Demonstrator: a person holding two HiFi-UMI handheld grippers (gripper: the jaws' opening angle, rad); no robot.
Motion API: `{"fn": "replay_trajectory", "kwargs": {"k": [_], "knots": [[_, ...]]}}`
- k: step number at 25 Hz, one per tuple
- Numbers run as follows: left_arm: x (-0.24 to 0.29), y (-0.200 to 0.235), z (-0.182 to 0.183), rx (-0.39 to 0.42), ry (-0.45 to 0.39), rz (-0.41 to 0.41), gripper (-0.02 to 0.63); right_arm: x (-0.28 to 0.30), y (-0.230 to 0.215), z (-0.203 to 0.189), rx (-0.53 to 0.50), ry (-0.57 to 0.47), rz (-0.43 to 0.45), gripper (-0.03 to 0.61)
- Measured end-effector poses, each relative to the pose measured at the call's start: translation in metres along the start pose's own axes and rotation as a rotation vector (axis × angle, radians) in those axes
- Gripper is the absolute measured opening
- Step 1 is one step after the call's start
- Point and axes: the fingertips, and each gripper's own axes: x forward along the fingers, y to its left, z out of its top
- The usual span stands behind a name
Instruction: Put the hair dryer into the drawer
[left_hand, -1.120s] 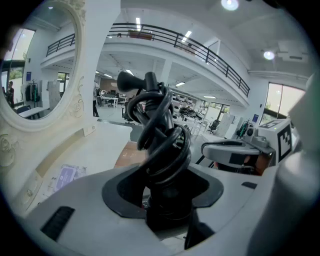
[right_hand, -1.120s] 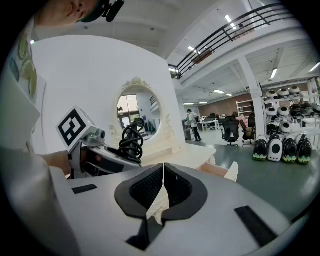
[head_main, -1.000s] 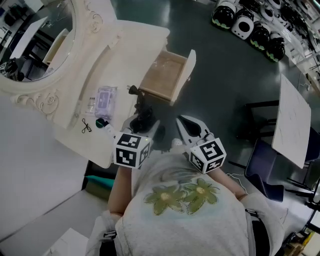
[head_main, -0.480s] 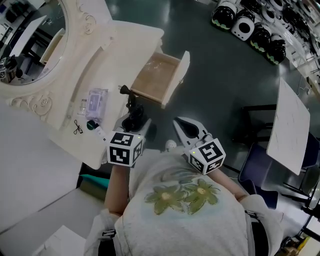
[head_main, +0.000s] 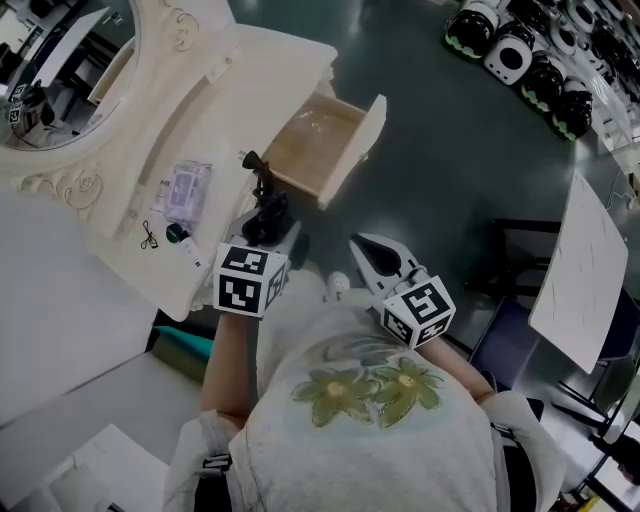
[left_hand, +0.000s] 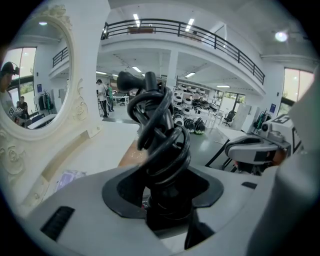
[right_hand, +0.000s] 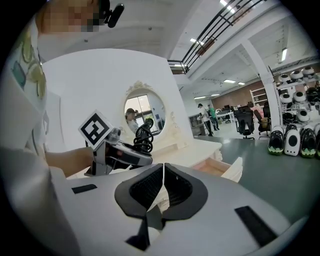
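Holding: your left gripper pinches the black hair dryer, with its coiled cord rising above the jaws.
Hair dryer: beside the cream dressing table, near its open drawer, not inside.
Right gripper: your claw is pressed together, empty.

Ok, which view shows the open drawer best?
The head view: it looks down into the drawer, so its brown inside shows. The right gripper view catches the drawer only side-on; in the left gripper view the coiled cord hides nearly all of it.
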Motion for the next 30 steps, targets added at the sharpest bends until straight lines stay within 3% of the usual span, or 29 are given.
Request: {"fn": "replay_trajectory", "kwargs": {"k": [10,30], "knots": [[0.034,0.014,0.007,0.009,0.047,0.017,0.209,0.016,-0.027,-0.003,0.035,0.016,-0.009,0.025],[0.111,0.071,0.039,0.037,0.152,-0.018,0.209,0.09,-0.099,0.036,0.092,0.015,-0.084,0.025]]}}
